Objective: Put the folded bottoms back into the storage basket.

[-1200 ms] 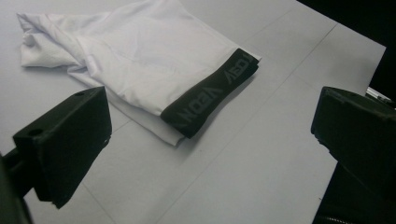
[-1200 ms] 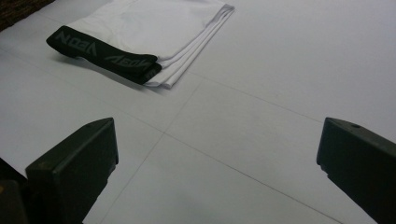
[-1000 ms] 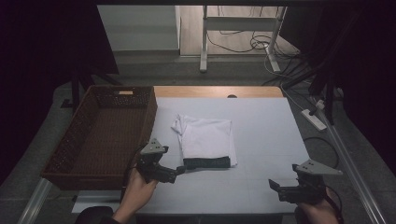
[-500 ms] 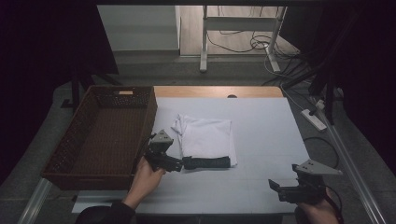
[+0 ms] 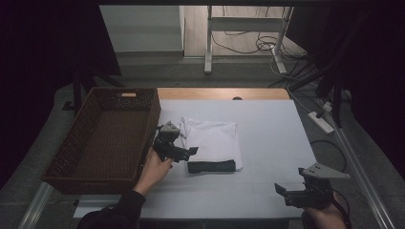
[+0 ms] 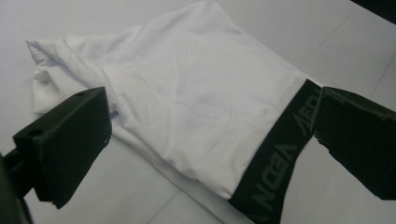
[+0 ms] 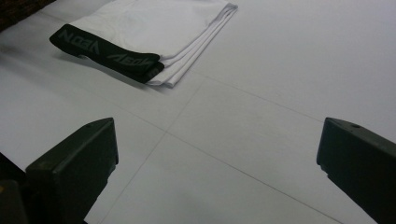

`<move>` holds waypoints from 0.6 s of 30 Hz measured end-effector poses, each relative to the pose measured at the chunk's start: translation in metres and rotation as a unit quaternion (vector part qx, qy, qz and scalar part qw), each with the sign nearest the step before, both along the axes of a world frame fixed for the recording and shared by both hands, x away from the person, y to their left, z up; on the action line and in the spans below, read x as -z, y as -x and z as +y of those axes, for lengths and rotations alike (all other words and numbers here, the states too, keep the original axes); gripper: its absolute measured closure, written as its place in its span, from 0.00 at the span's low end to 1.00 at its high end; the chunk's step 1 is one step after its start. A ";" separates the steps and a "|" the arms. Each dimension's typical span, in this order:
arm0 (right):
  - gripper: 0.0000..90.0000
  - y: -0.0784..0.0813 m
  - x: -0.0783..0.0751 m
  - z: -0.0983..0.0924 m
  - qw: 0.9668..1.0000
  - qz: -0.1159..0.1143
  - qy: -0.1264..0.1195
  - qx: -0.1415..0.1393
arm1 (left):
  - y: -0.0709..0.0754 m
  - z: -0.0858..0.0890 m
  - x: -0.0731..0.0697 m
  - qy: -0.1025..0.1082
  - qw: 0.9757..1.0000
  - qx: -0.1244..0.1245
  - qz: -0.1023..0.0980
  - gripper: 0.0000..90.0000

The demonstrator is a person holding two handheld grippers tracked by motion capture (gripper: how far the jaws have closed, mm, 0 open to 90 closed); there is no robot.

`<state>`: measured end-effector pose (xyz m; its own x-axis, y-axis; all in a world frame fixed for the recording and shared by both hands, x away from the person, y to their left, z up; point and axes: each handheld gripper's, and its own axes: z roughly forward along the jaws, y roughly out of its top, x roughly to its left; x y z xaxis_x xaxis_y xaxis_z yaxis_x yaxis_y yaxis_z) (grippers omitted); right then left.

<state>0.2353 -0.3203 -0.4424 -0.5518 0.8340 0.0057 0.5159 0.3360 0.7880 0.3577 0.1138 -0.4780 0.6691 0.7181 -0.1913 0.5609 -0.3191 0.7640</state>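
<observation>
Lying folded near the middle of the white table [image 5: 267, 129], the white garment [image 5: 215, 140] has its black waistband [image 5: 211, 166] on the edge nearest the person, with grey lettering on it. A brown wicker basket [image 5: 83, 157] sits just beside the garment's left side, at the table's left edge. The left gripper [image 5: 184, 151] hangs over the garment's left edge, between it and the basket wall, jaws spread wide with nothing between them; in the left gripper view they straddle the cloth from the crumpled corner to the waistband. The right gripper [image 5: 286, 191] rests at the near right corner, well apart from the garment, jaws wide apart and empty over bare tabletop. Open table lies right of the garment and in front of it. Dark surroundings hide the room's sides, and the person's right hand [image 5: 325, 217] is cut off at the bottom.
</observation>
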 end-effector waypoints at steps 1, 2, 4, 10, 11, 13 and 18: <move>0.00 0.000 0.000 0.000 1.000 0.000 0.000 0.000 | 0.000 0.000 0.000 0.000 1.000 0.000 0.000 0.00; 0.00 0.000 0.000 0.000 1.000 0.000 0.000 0.000 | -0.005 0.000 0.000 0.002 1.000 -0.008 0.002 0.00; 0.00 0.000 0.000 0.000 1.000 0.001 0.000 0.000 | -0.010 0.001 0.000 0.005 1.000 -0.016 0.005 0.00; 0.00 0.000 0.000 0.000 1.000 0.001 -0.002 0.000 | -0.026 -0.001 0.003 -0.009 0.999 -0.036 0.008 0.00; 0.00 0.000 0.000 0.000 1.000 0.001 -0.002 0.000 | -0.026 -0.001 0.003 -0.009 0.999 -0.036 0.008 0.00; 0.00 0.000 0.000 0.000 1.000 0.002 -0.002 -0.001 | -0.034 -0.003 0.007 -0.012 0.999 -0.043 0.013 0.00; 0.00 0.000 0.000 -0.001 1.000 0.002 -0.002 -0.001 | -0.043 -0.004 0.012 -0.007 0.998 -0.056 0.020 0.00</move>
